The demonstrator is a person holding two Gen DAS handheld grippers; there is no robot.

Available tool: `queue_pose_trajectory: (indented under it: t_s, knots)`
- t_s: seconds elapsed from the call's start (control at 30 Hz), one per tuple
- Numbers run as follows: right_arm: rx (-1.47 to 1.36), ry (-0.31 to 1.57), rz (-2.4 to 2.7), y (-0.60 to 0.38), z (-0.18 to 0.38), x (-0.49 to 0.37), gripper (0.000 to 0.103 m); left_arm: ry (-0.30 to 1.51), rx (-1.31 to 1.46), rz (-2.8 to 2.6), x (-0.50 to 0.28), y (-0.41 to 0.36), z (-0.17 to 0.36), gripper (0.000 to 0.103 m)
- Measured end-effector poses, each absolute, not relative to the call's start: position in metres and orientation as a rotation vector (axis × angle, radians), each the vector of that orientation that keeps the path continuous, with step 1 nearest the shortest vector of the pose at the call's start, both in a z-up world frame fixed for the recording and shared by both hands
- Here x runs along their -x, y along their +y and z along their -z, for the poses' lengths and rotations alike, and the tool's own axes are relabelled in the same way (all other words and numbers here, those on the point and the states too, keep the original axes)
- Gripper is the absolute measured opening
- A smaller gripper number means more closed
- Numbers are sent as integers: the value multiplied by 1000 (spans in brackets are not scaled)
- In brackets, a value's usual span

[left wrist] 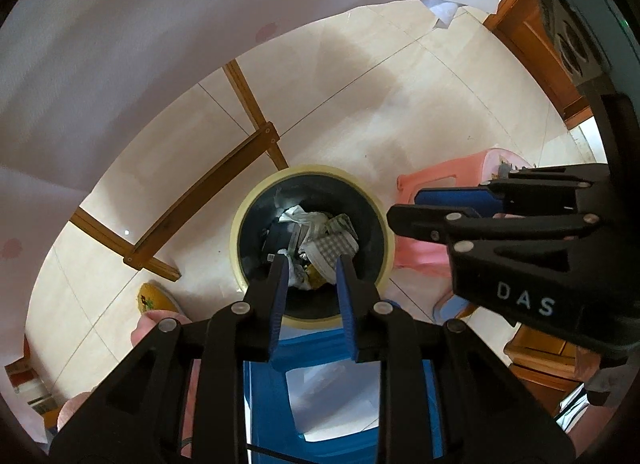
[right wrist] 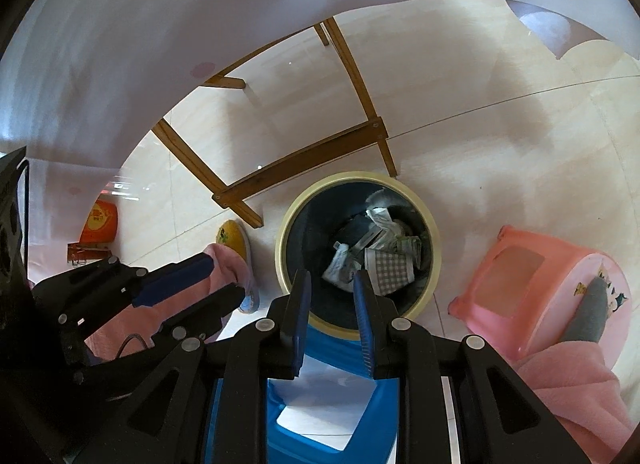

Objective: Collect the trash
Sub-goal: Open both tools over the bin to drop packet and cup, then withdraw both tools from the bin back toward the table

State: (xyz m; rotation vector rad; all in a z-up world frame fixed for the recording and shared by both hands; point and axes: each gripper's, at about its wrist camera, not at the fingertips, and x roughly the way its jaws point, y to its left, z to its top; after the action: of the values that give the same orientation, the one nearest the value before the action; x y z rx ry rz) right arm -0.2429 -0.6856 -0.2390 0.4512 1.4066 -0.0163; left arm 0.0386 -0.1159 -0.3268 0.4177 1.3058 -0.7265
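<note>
1. Left gripper [left wrist: 312, 268]: jaws narrowly parted, nothing between them.
2. Right gripper [right wrist: 332, 284]: same, a slim gap, empty.
3. Both point steeply down over the trash bin [left wrist: 256, 199]; the crumpled wrappers [right wrist: 380, 252] lie inside it, straight below.
4. Pink stool [right wrist: 520, 264] stands beside the bin.

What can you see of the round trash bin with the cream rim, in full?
The round trash bin with the cream rim stands upright on the pale tiled floor, seen from almost straight above. Its inside wall looks dark, perhaps lined with a dark bag. It holds crumpled white paper and wrappers and a checked piece, well below the rim. A wooden frame leg meets its far edge; a blue plastic stool overlaps its near edge; a pink plastic stool sits apart beside it. Neither gripper touches it.
</note>
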Motion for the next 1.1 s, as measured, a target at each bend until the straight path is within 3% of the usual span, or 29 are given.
queue_pose_trajectory:
  t_s: [0.13,0.5,0.9,1.1]
  knots:
    - [-430,1396,14,-684,228,242,22,1285,-431,744,-32,-116,319,39]
    - [-378,1329,-12,-669,154,255,22,1127,-460,825,-14,-84,221,39]
    - [-422,1116,-77,-671,13,251,23,879,-455,737,-28,-51,106,39]
    - [-380,1006,-67,-684,-57,222,32,767,-481,708,-61,-49,44,39]
